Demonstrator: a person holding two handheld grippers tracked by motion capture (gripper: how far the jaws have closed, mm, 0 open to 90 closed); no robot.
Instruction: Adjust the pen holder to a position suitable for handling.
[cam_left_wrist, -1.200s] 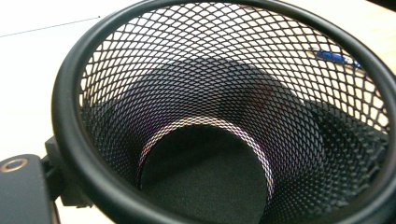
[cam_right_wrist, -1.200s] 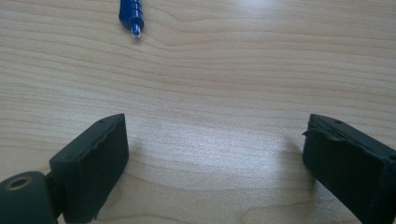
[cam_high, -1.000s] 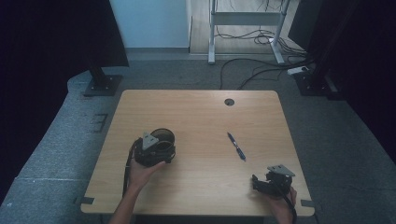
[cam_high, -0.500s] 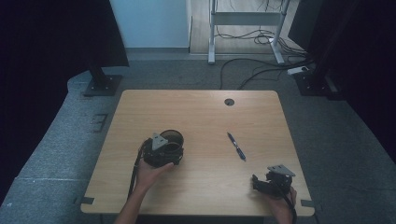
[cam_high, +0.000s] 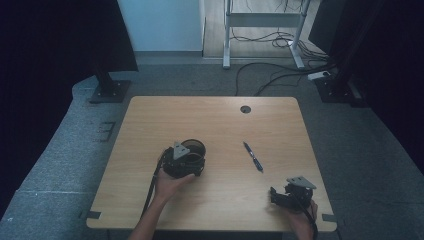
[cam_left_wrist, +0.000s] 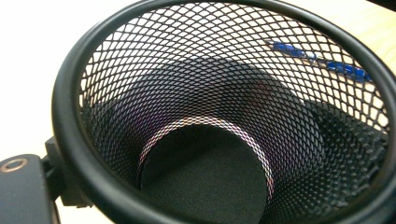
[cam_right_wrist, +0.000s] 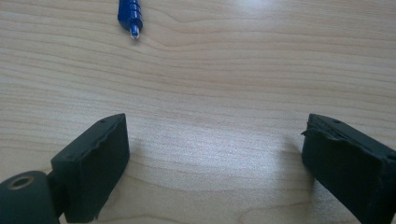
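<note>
Cup: we see one black wire-mesh pen cup left of centre in the high view, hard against the left gripper — we judge it is being carried or steadied.
Left gripper: the mesh wall crowds its own view; we cannot tell whether the jaws are clamped on the rim or merely beside it.
Pen: one blue ballpoint pen lies flat right of centre, well apart from the cup, its tip at the upper left of the right gripper view.
Right gripper: jaws spread wide over bare wood, lower right — we judge it aimed at the pen.
Table: one pale wooden tabletop.
Count: two grippers, one cup, one pen.
</note>
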